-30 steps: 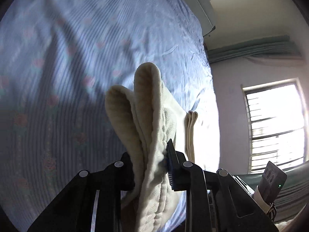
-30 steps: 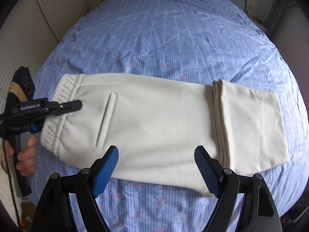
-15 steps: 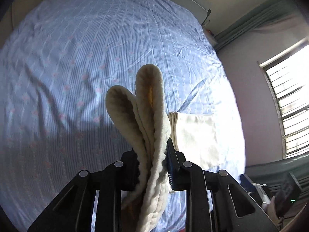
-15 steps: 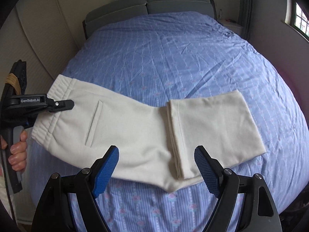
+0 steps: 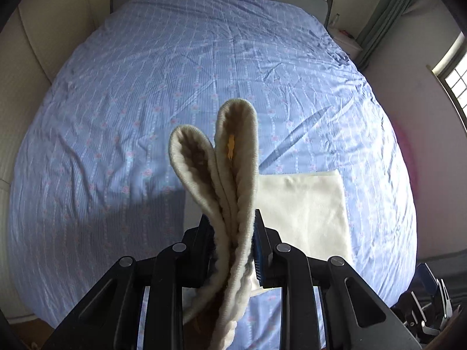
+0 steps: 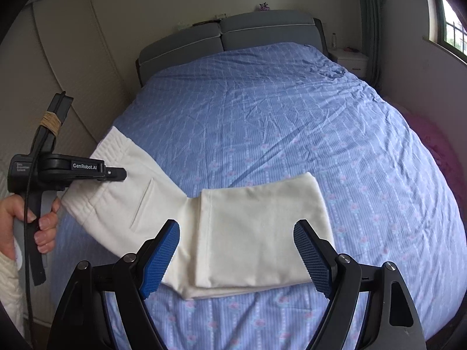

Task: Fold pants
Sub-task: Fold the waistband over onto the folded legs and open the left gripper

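Observation:
Cream pants (image 6: 256, 227) lie across the near part of the bed, the leg ends folded over onto the thighs. My left gripper (image 5: 232, 250) is shut on the ribbed waistband (image 5: 233, 157) and holds it lifted off the bed; it also shows at the left of the right wrist view (image 6: 116, 172), clamped on the waistband (image 6: 108, 151). The folded part lies flat to the right in the left wrist view (image 5: 303, 207). My right gripper (image 6: 236, 250) is open and empty, hovering above the folded section.
The bed has a blue patterned sheet (image 6: 277, 116) and a grey headboard (image 6: 227, 35). A white nightstand (image 6: 347, 58) stands at the far right by a green curtain (image 6: 370, 14). Beige wall panels (image 6: 76, 58) run along the left. A window (image 5: 455, 78) is at the right.
My left gripper has lifted the waistband and carried it toward the folded leg ends, bending the pants. My right gripper has risen and drawn back, staying open.

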`<action>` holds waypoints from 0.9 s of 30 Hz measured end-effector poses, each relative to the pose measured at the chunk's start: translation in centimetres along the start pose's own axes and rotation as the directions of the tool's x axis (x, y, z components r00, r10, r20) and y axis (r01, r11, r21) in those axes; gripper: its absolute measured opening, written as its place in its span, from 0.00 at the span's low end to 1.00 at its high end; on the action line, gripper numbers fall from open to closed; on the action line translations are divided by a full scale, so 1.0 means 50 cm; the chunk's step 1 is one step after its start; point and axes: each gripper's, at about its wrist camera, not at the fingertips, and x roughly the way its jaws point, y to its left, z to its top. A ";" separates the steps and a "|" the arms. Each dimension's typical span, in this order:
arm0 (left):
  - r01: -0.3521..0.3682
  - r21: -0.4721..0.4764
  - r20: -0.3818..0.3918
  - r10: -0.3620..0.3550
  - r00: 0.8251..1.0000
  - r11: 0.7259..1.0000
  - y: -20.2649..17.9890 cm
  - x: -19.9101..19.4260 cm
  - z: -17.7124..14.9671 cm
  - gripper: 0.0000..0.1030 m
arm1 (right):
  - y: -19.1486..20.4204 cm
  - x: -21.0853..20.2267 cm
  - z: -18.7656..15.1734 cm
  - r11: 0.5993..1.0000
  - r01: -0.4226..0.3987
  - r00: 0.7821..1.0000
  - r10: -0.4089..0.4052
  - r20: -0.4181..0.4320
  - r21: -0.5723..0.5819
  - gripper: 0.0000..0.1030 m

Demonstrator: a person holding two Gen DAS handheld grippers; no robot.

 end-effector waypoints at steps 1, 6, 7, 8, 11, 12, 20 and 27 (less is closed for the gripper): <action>-0.009 -0.008 0.005 0.009 1.000 1.000 -0.024 0.004 -0.001 0.24 | -0.027 -0.002 0.002 1.000 -0.004 1.000 0.004 -0.006 -0.005 0.79; -0.046 -0.043 -0.010 0.045 0.999 0.998 -0.139 0.043 -0.003 0.24 | -0.159 -0.005 0.018 0.999 -0.032 0.999 0.032 -0.019 0.001 0.79; -0.059 -0.050 -0.018 0.058 0.998 0.997 -0.163 0.053 -0.002 0.24 | -0.181 -0.005 0.021 0.999 -0.034 0.999 0.034 -0.022 0.003 0.79; -0.079 -0.053 -0.026 0.078 0.997 0.995 -0.186 0.068 -0.001 0.24 | -0.201 -0.003 0.023 0.999 -0.036 0.999 0.036 -0.025 0.003 0.79; -0.138 -0.047 -0.054 0.136 0.989 0.989 -0.254 0.115 0.004 0.24 | -0.262 0.009 0.026 0.999 -0.036 0.999 0.036 -0.038 0.009 0.79; -0.156 -0.034 -0.067 0.154 0.986 0.987 -0.277 0.136 0.006 0.24 | -0.281 0.014 0.024 0.999 -0.036 0.998 0.036 -0.044 0.015 0.79; -0.234 0.083 -0.184 0.246 0.952 0.969 -0.408 0.287 -0.012 0.25 | -0.408 0.046 -0.009 0.994 -0.003 0.995 0.014 -0.100 0.106 0.79; -0.228 0.157 -0.276 0.265 0.924 0.961 -0.477 0.388 -0.039 0.28 | -0.470 0.076 -0.043 0.983 0.041 0.989 -0.014 -0.146 0.178 0.79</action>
